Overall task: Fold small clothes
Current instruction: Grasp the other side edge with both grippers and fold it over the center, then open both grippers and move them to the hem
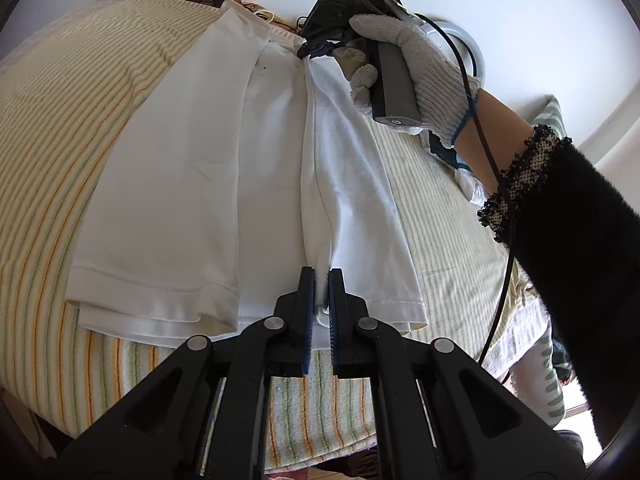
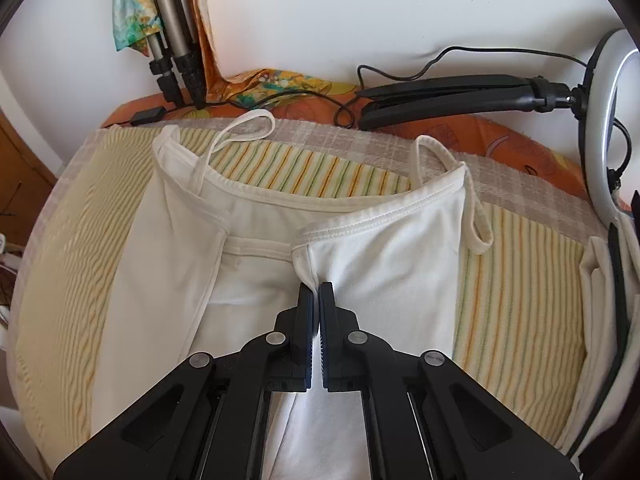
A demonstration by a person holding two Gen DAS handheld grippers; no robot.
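Note:
A white strappy top [image 1: 192, 184] lies flat on a striped cloth [image 1: 60, 120], its left side folded inward. My left gripper [image 1: 322, 280] is shut on the folded edge of the right side near the bottom hem. My right gripper [image 2: 316, 290] is shut on the same folded edge of the top [image 2: 384, 264] near the neckline. In the left wrist view the right gripper [image 1: 316, 50] shows at the far end, held by a gloved hand [image 1: 420, 68]. Two thin straps [image 2: 244, 124] lie loose beyond the neckline.
The striped cloth [image 2: 512, 292] covers a cushioned surface against a white wall. A black tripod with a ring light [image 2: 608, 128] lies at the back right, with cables [image 2: 352, 96]. Tripod legs [image 2: 176, 52] and floral fabric stand at the back left.

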